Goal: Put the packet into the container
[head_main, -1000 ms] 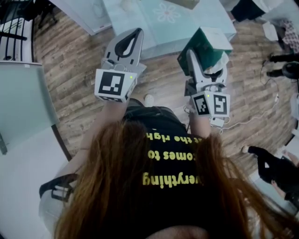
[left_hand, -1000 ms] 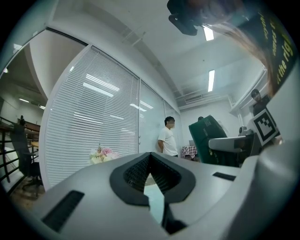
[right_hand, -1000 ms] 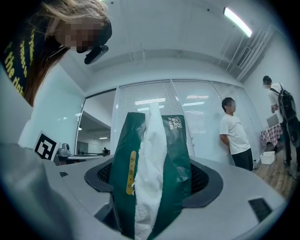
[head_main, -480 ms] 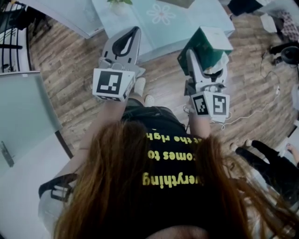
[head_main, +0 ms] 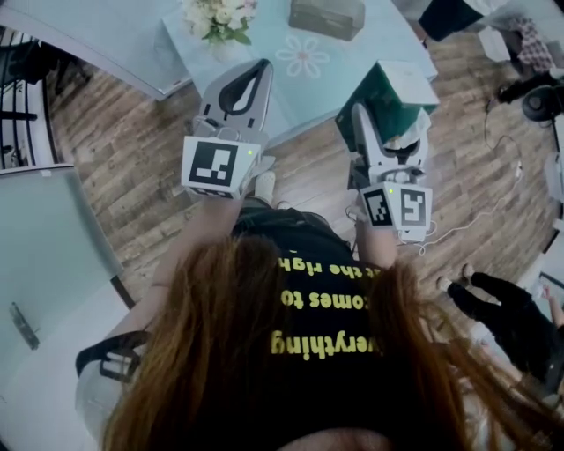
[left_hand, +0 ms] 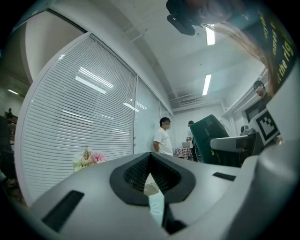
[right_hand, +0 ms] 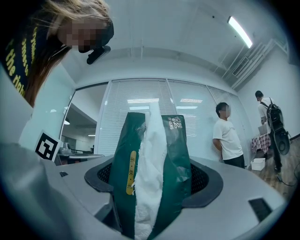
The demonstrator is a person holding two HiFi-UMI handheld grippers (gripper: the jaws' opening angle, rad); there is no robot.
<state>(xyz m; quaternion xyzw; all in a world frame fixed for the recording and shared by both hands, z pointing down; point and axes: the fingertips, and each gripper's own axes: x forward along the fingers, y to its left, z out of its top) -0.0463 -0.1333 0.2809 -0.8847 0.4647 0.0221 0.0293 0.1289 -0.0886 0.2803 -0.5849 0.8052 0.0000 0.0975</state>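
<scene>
A dark green tissue packet (head_main: 386, 92) with white tissue showing at its opening (right_hand: 151, 159) is clamped upright in my right gripper (head_main: 385, 123), which is shut on it (right_hand: 152, 185). My left gripper (head_main: 257, 72) is shut with nothing between its jaws (left_hand: 149, 159), and hangs over the near edge of the pale glass table (head_main: 352, 53). A grey-green box-shaped container (head_main: 327, 14) stands at the far side of that table, beyond both grippers. The packet also shows at the right of the left gripper view (left_hand: 212, 136).
A bunch of pink and white flowers (head_main: 217, 18) stands at the table's left end. Wooden floor lies below, with a white cable (head_main: 493, 176) at the right. A person in dark clothes (head_main: 511, 317) is at the lower right; another in a white shirt (right_hand: 228, 136) stands by the blinds.
The table has slid further into the head view, so the flowers and the grey-green container now show at the top. Both grippers hold the same pose; the right stays shut on the packet.
</scene>
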